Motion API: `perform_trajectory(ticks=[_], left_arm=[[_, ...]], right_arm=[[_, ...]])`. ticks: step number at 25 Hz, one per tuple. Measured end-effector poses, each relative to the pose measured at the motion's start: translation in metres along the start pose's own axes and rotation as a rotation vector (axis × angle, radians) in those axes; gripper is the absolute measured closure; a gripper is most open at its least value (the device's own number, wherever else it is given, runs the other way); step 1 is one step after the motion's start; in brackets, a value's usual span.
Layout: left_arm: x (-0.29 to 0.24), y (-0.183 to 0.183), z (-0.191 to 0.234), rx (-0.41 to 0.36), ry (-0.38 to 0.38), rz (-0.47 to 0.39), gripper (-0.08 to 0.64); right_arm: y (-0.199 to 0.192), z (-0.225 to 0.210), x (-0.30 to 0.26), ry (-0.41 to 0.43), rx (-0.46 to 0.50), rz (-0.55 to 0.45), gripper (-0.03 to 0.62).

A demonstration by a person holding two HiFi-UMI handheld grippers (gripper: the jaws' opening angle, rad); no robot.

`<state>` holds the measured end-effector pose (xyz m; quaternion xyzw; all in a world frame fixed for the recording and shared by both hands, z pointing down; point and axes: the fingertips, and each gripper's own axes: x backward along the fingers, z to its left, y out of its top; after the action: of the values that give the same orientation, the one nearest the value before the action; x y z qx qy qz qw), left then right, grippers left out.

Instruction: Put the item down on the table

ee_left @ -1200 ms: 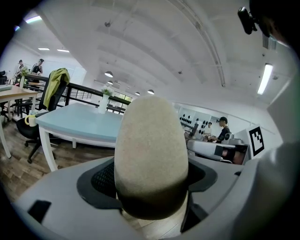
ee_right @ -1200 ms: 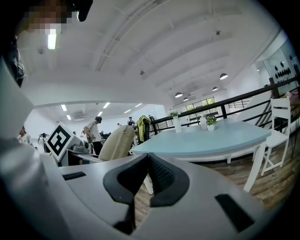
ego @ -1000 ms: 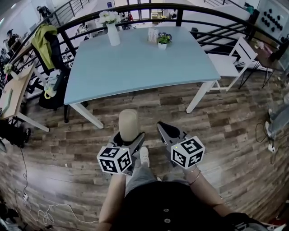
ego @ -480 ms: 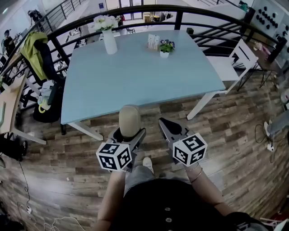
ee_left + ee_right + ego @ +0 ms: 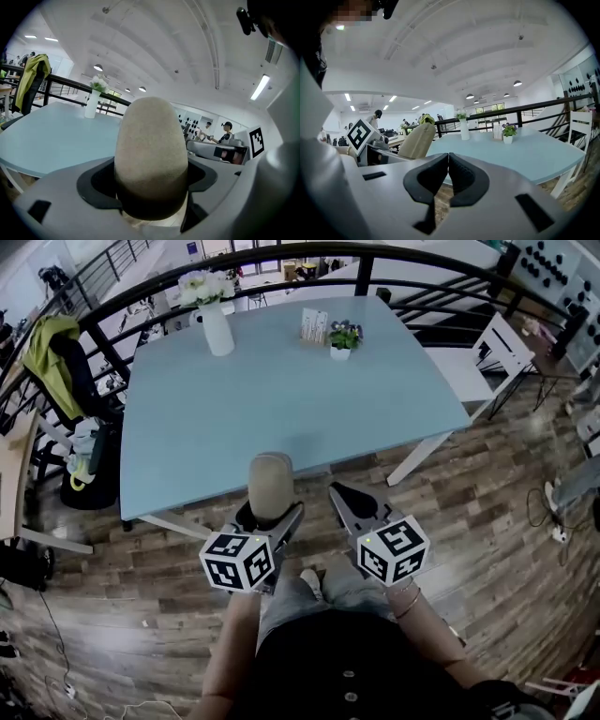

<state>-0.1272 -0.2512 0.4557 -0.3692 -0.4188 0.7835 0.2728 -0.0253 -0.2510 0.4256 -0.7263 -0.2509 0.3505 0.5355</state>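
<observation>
1. Nearest: the person's legs and the wood floor (image 5: 487, 493) are right below both tools; the person stands at the near side of the counter (image 5: 281, 399).
2. Left hand-held gripper (image 5: 270, 514): its jaws are part way open and pressed on the two sides of the item (image 5: 270, 482); they hold it low down; the item is a tan, egg-shaped thing, standing upright w/ its round top poking up.
3. Right hand-held gripper (image 5: 448, 164): jaws closed, pads touching, nothing betw. them; it sits just beside the left one.
4. Where the item is: up in the air in the left jaws, by the near edge of the light blue counter; not resting on it.
5. How far along: I think the carry is about done, since the counter is right in front; the put-down is not done yet; what's left is to reach over the top, lower the item till its bottom sits flat, open the jaws, pull back.
6. The near half of the counter is bare, so there looks to be lots of room.
7. Far end of the counter: a white vase (image 5: 217, 329) w/ flowers, a small card stand (image 5: 314, 326) and a little pot plant (image 5: 345, 338); all well apart from the item.
8. Past that: a dark railing (image 5: 281, 254), a white chair (image 5: 487, 352) at the right, a yellow-green jacket (image 5: 52, 352) at the left.
9. Hard to see: the item's bottom is hidden by the jaws, so I can't tell if it is flat; I can't tell if it is higher than the counter top; the card's print is too small to read.
</observation>
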Motion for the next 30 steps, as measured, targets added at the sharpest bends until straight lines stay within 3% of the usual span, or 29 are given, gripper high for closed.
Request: perform_trajectory(ticks=[7, 15, 30], left_arm=[[-0.016, 0.004, 0.016, 0.012, 0.004, 0.018, 0.163], [-0.043, 0.030, 0.057, 0.026, 0.052, 0.020, 0.163], [-0.145, 0.106, 0.127, 0.037, 0.124, 0.025, 0.163]], right_arm=[[0.003, -0.013, -0.025, -0.001, -0.015, 0.005, 0.584], [0.020, -0.034, -0.088, 0.056, -0.029, 0.011, 0.584], [0.066, -0.112, -0.212, 0.161, -0.051, 0.025, 0.584]])
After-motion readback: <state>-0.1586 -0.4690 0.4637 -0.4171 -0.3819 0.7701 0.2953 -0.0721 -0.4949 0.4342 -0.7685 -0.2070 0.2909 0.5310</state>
